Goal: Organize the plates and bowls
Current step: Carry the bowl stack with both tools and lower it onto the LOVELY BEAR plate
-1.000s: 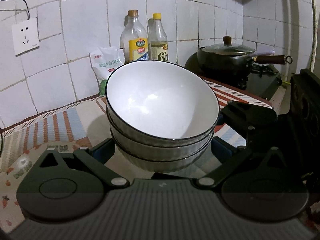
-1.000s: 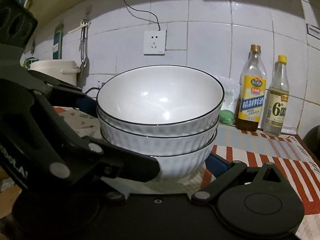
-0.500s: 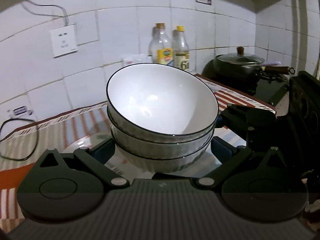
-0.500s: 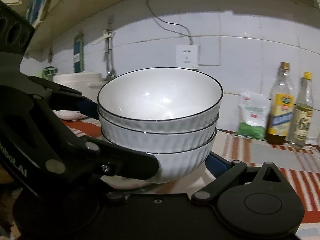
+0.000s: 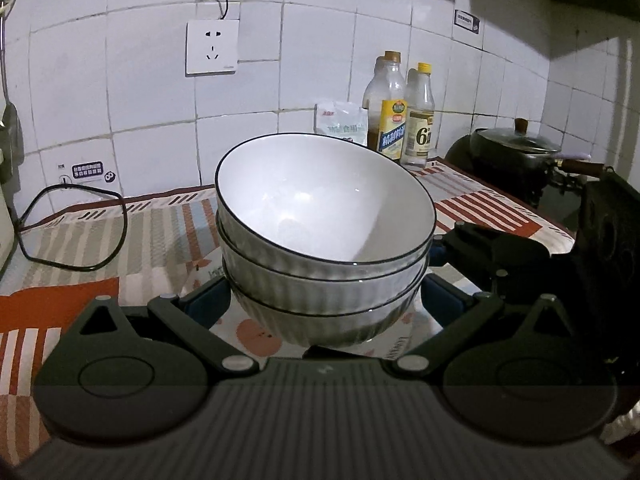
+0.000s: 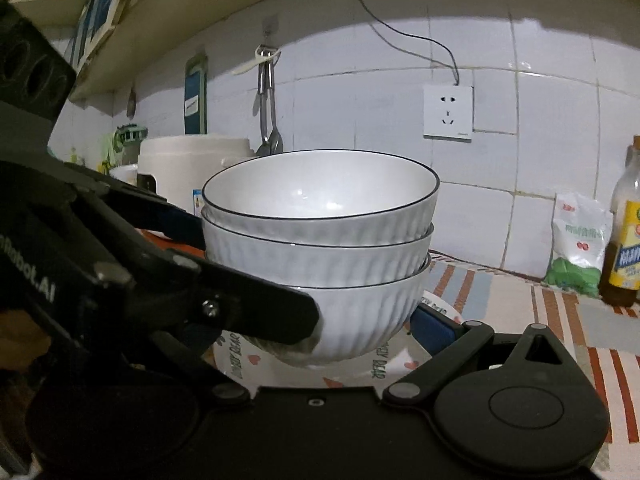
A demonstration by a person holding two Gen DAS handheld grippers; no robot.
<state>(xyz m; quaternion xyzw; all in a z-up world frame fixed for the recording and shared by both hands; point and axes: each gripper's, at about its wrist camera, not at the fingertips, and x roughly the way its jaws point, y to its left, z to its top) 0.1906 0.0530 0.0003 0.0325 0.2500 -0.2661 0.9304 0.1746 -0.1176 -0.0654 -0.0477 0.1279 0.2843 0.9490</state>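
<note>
A stack of three white ribbed bowls with black rims point(image 5: 324, 240) fills the middle of both views; it also shows in the right wrist view point(image 6: 320, 248). My left gripper point(image 5: 324, 304) is shut on the bottom bowl, its blue pads point(image 5: 206, 304) pressed on both sides. My right gripper point(image 6: 360, 316) is shut on the same stack from the other side. The stack hangs just above a white printed plate point(image 6: 384, 368) on the counter; whether it touches is hidden.
A striped cloth point(image 5: 100, 240) covers the counter. Two bottles point(image 5: 404, 116) and a white bag point(image 5: 344, 122) stand at the tiled wall. A lidded black pan point(image 5: 516, 156) sits at right. A white rice cooker point(image 6: 188, 172) and black cord point(image 5: 80, 228) lie at left.
Both grippers have carried the bowl stack leftward along the counter; the bottles slid right in view, the socket and rice cooker came in, and the printed plate now shows under the stack.
</note>
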